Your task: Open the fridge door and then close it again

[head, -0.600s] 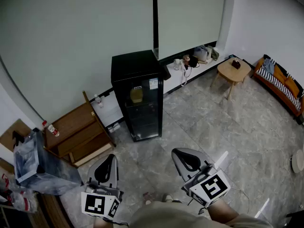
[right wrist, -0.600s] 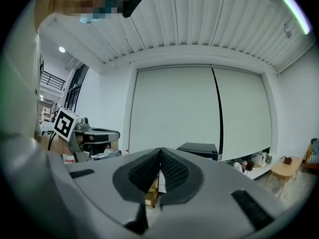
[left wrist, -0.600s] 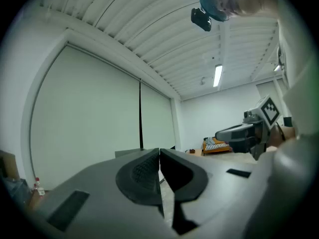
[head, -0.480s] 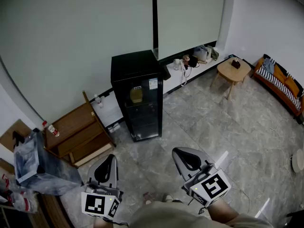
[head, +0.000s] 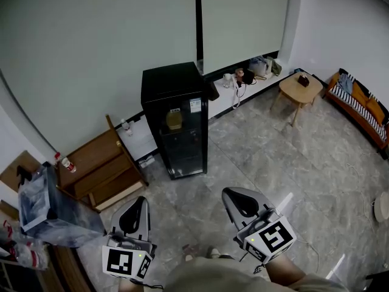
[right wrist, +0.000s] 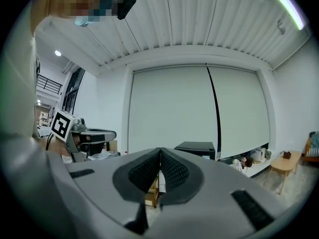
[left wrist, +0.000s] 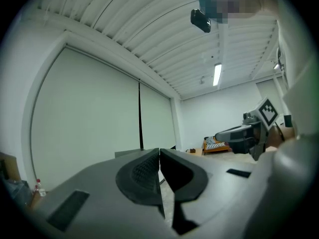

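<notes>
A tall black fridge (head: 176,120) with a glass door stands against the far wall, its door closed; a yellowish item shows behind the glass. Its top (right wrist: 196,146) also shows in the right gripper view, just right of the jaws. My left gripper (head: 137,203) sits at the bottom left of the head view, well short of the fridge, jaws shut with nothing between them (left wrist: 160,156). At the bottom right my right gripper (head: 233,196) is held level, also shut and empty (right wrist: 160,156). Each gripper shows in the other's view: the right gripper (left wrist: 239,133), the left gripper (right wrist: 87,133).
A low wooden shelf unit (head: 100,170) stands left of the fridge, with a plastic bin (head: 42,208) further left. A round wooden stool (head: 299,90) and a striped sofa (head: 358,108) are at the right. A low ledge with clutter (head: 246,78) runs along the wall.
</notes>
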Motion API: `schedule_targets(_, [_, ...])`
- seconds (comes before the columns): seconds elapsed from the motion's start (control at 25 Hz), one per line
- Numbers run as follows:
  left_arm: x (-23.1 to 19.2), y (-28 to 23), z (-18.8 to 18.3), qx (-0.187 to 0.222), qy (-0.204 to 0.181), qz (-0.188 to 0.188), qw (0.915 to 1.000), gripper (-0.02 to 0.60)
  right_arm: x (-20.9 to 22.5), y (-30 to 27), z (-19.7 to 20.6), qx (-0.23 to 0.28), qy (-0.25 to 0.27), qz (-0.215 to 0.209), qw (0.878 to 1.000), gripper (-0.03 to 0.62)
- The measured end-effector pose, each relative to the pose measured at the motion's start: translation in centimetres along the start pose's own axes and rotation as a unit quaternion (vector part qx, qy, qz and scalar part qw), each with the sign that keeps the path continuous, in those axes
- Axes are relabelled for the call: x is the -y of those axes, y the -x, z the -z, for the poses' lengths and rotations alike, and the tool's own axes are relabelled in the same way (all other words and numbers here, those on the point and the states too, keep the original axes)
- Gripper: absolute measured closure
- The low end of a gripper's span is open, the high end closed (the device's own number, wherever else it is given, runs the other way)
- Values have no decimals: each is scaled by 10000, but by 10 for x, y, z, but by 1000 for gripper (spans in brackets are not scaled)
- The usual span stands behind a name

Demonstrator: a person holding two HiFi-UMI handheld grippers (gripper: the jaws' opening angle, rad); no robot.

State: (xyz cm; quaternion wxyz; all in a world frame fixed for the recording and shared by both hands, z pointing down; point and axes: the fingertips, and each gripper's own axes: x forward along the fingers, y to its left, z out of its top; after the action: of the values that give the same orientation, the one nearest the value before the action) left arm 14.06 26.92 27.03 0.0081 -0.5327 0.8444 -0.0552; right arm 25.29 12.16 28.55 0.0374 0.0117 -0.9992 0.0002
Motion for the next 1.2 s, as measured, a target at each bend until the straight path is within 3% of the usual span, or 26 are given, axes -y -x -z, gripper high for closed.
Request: schedule_targets(1.2, [63, -37, 10, -141, -204, -431, 9988, 574, 65, 19, 31, -27, -55, -520, 9986, 597])
